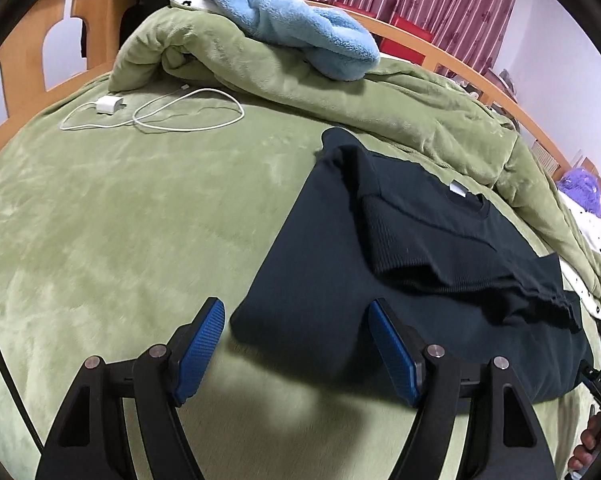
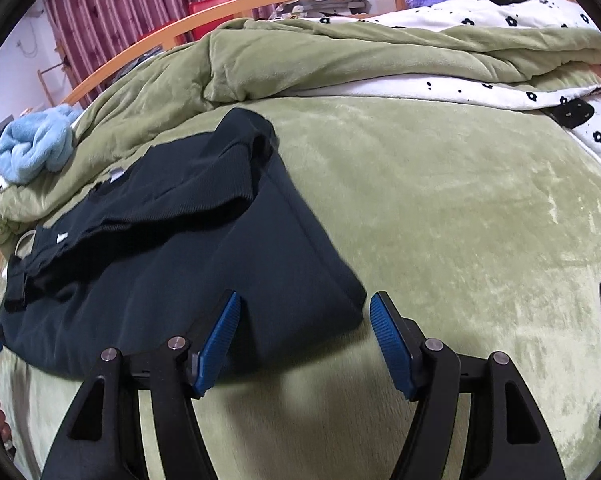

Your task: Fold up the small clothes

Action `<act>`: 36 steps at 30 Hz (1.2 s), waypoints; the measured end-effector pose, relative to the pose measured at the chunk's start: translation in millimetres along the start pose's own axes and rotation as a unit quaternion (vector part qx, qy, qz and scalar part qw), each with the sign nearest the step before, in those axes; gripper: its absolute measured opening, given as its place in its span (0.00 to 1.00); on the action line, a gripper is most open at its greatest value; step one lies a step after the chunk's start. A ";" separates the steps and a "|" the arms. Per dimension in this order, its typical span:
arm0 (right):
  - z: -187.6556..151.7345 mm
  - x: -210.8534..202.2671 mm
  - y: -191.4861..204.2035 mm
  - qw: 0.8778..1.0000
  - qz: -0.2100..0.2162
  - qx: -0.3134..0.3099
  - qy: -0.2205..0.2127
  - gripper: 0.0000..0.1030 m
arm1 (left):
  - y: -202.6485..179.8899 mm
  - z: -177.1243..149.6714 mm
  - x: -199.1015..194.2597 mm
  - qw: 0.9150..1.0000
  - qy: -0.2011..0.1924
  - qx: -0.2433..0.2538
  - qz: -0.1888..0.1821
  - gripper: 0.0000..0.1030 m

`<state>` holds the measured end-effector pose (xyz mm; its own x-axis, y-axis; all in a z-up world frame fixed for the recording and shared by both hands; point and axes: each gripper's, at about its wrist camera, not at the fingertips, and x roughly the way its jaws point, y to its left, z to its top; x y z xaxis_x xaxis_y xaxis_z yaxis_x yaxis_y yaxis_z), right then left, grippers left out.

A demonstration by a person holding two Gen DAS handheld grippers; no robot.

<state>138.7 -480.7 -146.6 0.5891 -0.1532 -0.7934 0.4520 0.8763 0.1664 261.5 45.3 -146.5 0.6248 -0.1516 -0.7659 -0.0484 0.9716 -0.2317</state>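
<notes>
Two blue-padded tools, left tool [image 1: 296, 316] and right tool [image 2: 304, 312], hover with jaws wide and empty. Each frames a bottom corner of a partly folded dark navy sweatshirt [image 1: 308, 280] on a green plush bed [image 1: 120, 220].

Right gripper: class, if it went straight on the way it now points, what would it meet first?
Most likely the near corner of the dark folded garment, which lies between the open fingers of the right gripper on the green blanket; depth is hard to judge here.
</notes>
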 end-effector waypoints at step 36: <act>-22.5 -31.7 6.4 0.998 0.054 0.002 0.015 0.18 | -11.3 -41.3 -27.3 0.998 -0.009 0.065 -0.003 0.24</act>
<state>107.8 -459.9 -133.5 0.6143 -0.0440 -0.7879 0.3890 0.8856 0.2539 212.7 31.0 -147.7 0.6384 -0.1549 -0.7540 0.0563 0.9863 -0.1549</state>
